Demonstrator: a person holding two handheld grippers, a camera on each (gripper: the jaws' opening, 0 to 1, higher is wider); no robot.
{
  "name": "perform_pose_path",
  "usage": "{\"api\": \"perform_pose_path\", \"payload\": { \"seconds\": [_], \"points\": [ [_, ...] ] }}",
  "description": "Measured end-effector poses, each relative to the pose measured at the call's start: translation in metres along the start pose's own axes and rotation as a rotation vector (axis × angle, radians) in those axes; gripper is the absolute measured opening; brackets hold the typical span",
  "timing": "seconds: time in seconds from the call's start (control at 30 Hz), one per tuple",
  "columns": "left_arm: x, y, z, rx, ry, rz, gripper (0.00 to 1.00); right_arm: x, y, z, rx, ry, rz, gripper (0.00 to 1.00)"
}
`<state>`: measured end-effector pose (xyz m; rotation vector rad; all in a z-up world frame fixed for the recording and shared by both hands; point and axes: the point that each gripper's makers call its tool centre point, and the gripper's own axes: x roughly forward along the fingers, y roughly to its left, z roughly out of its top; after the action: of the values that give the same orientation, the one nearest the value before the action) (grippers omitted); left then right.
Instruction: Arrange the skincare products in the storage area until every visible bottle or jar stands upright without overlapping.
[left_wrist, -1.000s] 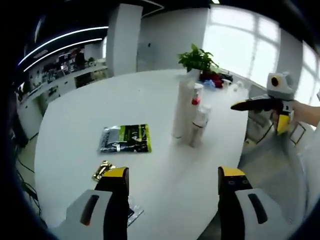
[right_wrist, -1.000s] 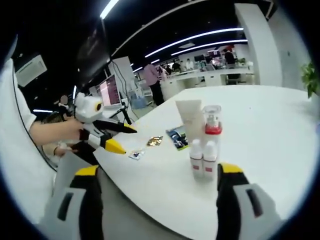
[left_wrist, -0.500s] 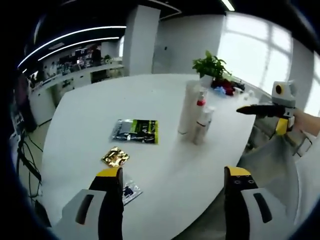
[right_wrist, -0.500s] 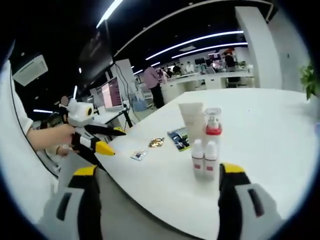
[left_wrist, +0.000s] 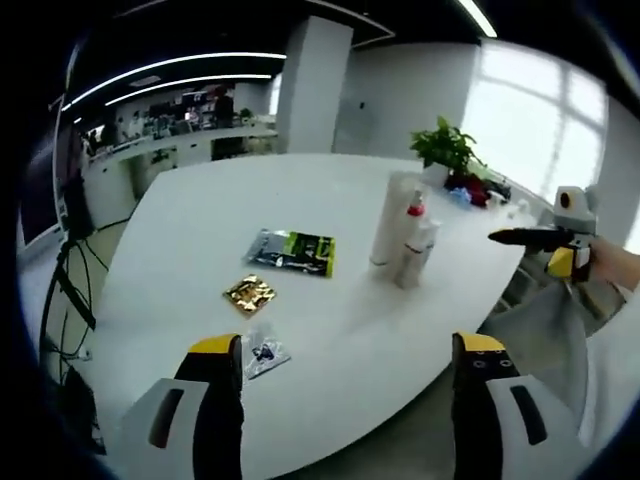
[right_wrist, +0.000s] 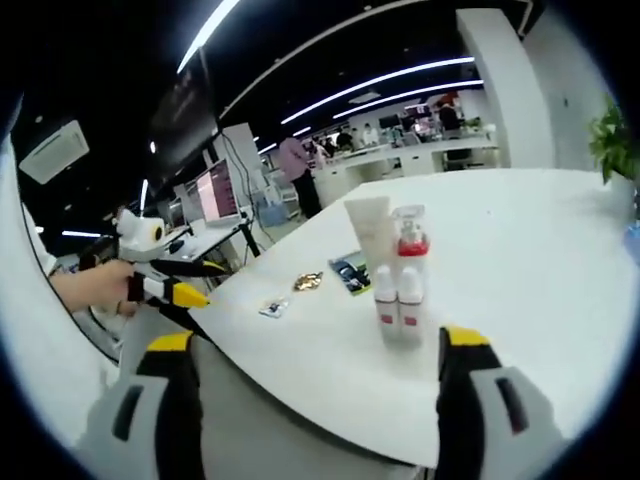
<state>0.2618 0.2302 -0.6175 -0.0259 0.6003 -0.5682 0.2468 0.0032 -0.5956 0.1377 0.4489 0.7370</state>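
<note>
Change: both grippers have drawn back from the table since a second ago; the products look smaller and farther ahead of the jaws, and the small clear sachet (left_wrist: 264, 351) now lies just ahead of the left jaw in the left gripper view.
Left gripper (left_wrist: 345, 350): jaws spread wide, nothing between them, held at the near edge of the round white table (left_wrist: 200, 220).
Right gripper (right_wrist: 318, 345): jaws apart and empty, held off the table edge.
Products: a tall white tube (right_wrist: 368, 235), a clear pump bottle with a red collar (right_wrist: 409, 235) and two small white bottles with pink labels (right_wrist: 397, 303) stand upright, close together, straight ahead of the right jaws.
Flat items: a green-and-black packet (left_wrist: 292, 251) and a gold foil sachet (left_wrist: 249, 294) lie ahead of the left gripper, well apart from the bottles.
Background: a potted green plant (left_wrist: 447, 148) beyond the bottles.
</note>
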Motion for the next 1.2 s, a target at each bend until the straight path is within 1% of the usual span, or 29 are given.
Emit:
{"api": "perform_pose_path", "payload": {
  "seconds": [0.17,0.5,0.77,1.0,1.07,1.2],
  "points": [
    [-0.002,0.001,0.002,0.000,-0.016,0.022,0.89,0.000,0.001,-0.001,-0.004,0.003,0.006,1.00],
    [0.002,-0.007,0.000,0.005,-0.005,0.008,0.89,-0.001,0.002,-0.001,-0.005,0.003,0.014,1.00],
    [0.007,-0.008,0.004,0.009,0.000,0.004,0.89,0.000,0.001,-0.001,-0.001,0.005,0.015,1.00],
    [0.015,-0.008,0.003,-0.007,0.011,-0.003,0.88,0.001,-0.002,-0.003,0.006,0.012,0.009,1.00],
    [0.020,-0.007,0.000,-0.029,0.019,-0.001,0.89,0.001,-0.004,-0.004,0.006,0.017,0.005,1.00],
    [0.029,-0.010,-0.006,-0.035,0.041,-0.006,0.90,0.002,-0.008,-0.004,0.012,0.020,0.000,1.00]
  ]
}}
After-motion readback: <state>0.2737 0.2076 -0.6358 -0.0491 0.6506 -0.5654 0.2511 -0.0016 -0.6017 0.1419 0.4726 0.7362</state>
